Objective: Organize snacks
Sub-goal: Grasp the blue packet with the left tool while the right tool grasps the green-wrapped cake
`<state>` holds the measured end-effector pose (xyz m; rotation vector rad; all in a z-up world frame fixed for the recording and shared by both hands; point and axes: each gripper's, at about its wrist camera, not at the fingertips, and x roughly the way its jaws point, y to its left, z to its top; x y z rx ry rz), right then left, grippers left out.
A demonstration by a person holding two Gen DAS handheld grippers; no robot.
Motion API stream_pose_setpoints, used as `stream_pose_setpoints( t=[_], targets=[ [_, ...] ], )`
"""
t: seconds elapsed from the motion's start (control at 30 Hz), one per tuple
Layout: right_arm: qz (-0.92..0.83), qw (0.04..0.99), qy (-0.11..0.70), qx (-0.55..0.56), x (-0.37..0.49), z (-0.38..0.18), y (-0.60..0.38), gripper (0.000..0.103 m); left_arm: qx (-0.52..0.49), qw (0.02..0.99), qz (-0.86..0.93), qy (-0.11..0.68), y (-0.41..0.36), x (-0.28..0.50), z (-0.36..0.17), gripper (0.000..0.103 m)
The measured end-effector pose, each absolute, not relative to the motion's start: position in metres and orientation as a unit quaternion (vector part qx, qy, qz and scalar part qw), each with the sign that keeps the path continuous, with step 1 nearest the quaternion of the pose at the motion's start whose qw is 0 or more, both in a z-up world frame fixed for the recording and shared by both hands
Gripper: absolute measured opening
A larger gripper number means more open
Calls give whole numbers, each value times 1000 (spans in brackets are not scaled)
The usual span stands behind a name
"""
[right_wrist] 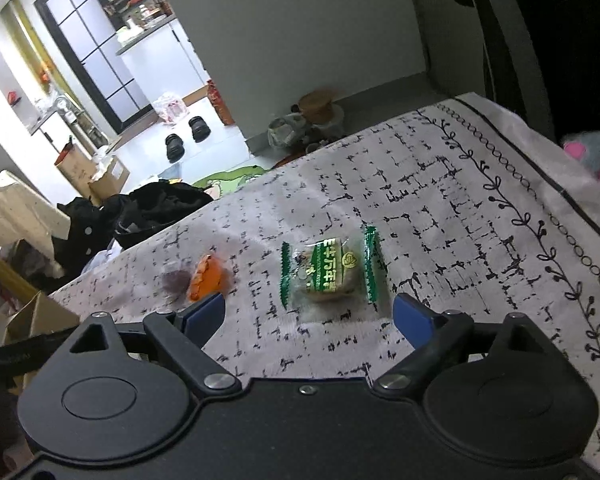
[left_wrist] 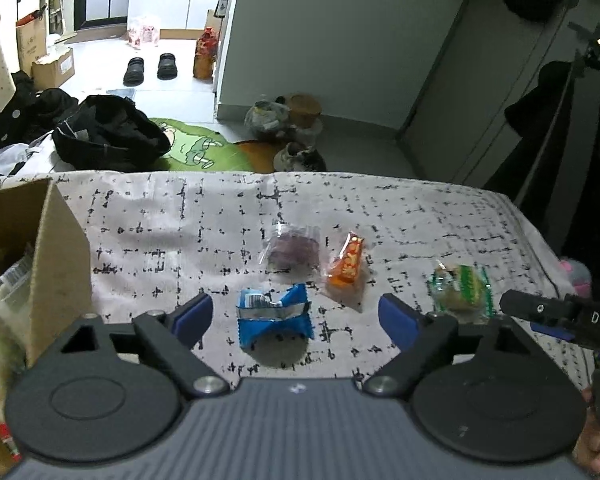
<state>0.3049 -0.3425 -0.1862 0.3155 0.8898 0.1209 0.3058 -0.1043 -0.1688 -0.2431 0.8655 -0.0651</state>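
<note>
Both grippers are held wide open above snacks on a patterned cloth.

The left gripper (left_wrist: 296, 316) is spread around a blue wrapper (left_wrist: 275, 314) and nothing is held. The right gripper (right_wrist: 308, 312) is spread just before a green-striped cake (right_wrist: 331, 270), not touching it; its green label cannot be read. An orange packet (left_wrist: 346, 270) and a purple sweet (left_wrist: 292, 250) are seen nearby. A cardboard box (left_wrist: 40, 264) is placed at the left.

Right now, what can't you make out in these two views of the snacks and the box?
- Cardboard box contents: left wrist view, cut by the left edge and hidden by its wall.
- Blue packet: missing from the right wrist view, where the right hand-held gripper body blocks the foreground.
- Purple snack: right wrist view, blurred; label unreadable.
</note>
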Motion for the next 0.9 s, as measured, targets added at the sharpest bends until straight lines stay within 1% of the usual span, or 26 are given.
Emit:
stream_pose_setpoints(
  t=[0.07,0.2,0.27,0.37,0.43,0.5,0.57,0.63,0.7,0.73,0.8,0.9],
  targets=[
    [53,887,432,153,311,-192,-343,92,-120,899,-27,419,-106,312,-175,88],
    [41,884,438,157,321,-203,-342,94,-121,894,-13,430,-109,326,-193,80],
    [36,884,440,156,325,-209,-341,94,-98,895,-8,436,-115,332,-202,79],
    [23,884,442,149,332,-216,-339,94,-90,885,4,458,-116,339,-219,72],
    [14,883,444,152,336,-219,-339,94,-83,883,14,461,-116,341,-224,71],
    [14,886,440,149,340,-220,-337,96,-80,885,24,459,-114,341,-228,70],
    [14,888,437,141,343,-221,-332,100,-80,885,29,457,-114,342,-229,68],
    [14,890,436,131,346,-223,-327,100,-72,887,34,455,-116,343,-229,61],
    [14,890,437,127,348,-224,-323,101,-79,884,46,458,-113,344,-229,48],
    [14,890,438,125,349,-225,-321,101,-83,883,51,459,-112,346,-228,46],
    [11,890,441,117,349,-227,-315,101,-88,881,60,460,-108,345,-227,34],
    [6,893,438,108,352,-229,-310,101,-107,878,72,461,-100,344,-222,29]
  ],
)
